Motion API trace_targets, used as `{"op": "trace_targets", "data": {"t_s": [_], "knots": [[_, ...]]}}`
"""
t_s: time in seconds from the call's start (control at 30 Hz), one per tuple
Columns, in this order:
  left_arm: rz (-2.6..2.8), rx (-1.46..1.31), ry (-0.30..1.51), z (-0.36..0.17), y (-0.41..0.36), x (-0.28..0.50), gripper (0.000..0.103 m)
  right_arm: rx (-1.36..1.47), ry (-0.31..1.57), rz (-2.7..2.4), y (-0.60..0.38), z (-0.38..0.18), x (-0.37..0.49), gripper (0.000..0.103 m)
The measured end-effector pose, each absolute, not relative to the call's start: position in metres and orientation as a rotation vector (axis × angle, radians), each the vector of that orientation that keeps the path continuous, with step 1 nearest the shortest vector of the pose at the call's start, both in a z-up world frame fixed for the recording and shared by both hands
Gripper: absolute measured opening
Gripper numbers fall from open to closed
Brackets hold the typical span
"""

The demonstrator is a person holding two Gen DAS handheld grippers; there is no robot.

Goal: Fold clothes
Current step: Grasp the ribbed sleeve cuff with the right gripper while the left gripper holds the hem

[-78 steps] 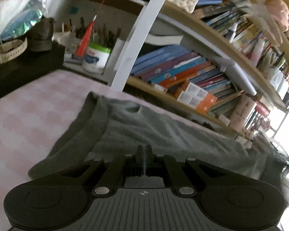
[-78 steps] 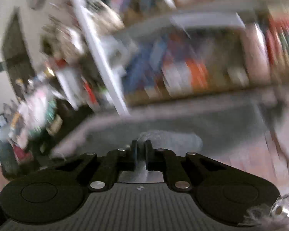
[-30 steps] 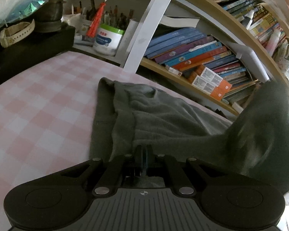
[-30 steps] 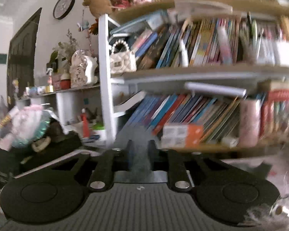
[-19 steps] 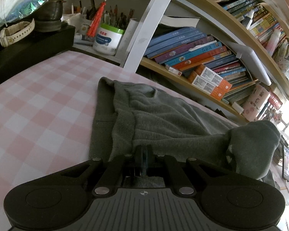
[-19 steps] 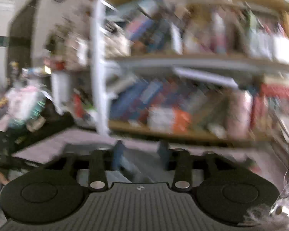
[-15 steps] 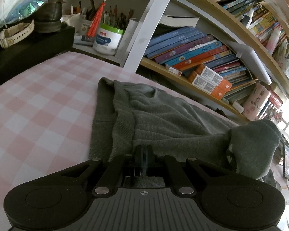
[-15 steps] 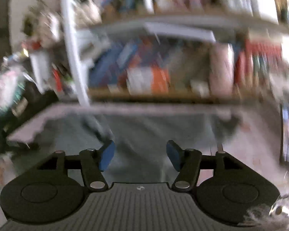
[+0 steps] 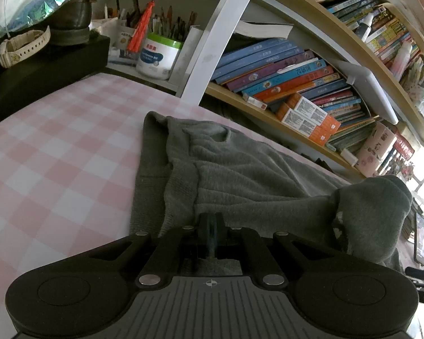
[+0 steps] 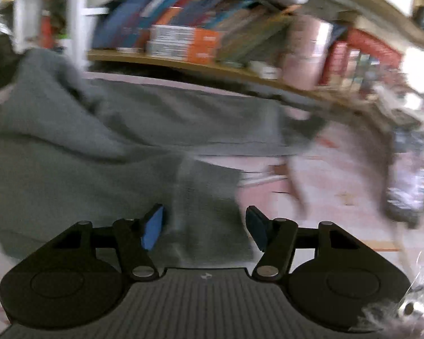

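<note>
A grey knit sweater (image 9: 240, 175) lies on the pink checked tabletop (image 9: 56, 147), with a sleeve folded over into a lump at its right end (image 9: 373, 214). My left gripper (image 9: 210, 226) is shut on the sweater's near edge. In the blurred right wrist view the same sweater (image 10: 127, 147) spreads below. My right gripper (image 10: 203, 223) is open and empty just above the fabric, its blue pads (image 10: 152, 226) wide apart.
A wooden bookshelf (image 9: 296, 93) packed with books runs along the table's far side, with a white post (image 9: 212, 42). A white tub of pens (image 9: 158, 56) and a black box (image 9: 42, 70) stand at the far left. Pink tabletop (image 10: 311, 180) shows right of the sweater.
My right gripper carried a sleeve over the sweater, opened and let it go, and has dropped lower over the fabric. My left gripper has stayed shut on the near edge.
</note>
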State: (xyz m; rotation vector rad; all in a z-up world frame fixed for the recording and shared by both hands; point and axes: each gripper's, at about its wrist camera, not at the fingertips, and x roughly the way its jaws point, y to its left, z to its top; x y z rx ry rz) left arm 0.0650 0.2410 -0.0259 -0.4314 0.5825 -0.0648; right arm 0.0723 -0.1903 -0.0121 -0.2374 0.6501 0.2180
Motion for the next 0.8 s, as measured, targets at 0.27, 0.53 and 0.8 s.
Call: {"op": "trace_targets", "data": {"t_s": [0.27, 0.53, 0.8], "knots": [[-0.042, -0.411, 0.514, -0.018, 0.24, 0.053, 0.004, -0.178, 0.644, 0.108, -0.24, -0.02, 0.07, 0.059], [0.053, -0.362, 0.516, -0.009, 0.244, 0.0, 0.03, -0.164, 0.631, 0.15, -0.247, -0.02, 0.069, 0.059], [0.128, -0.284, 0.594, -0.008, 0.236, -0.001, 0.03, -0.135, 0.614, 0.183, -0.253, -0.022, 0.065, 0.06]]}}
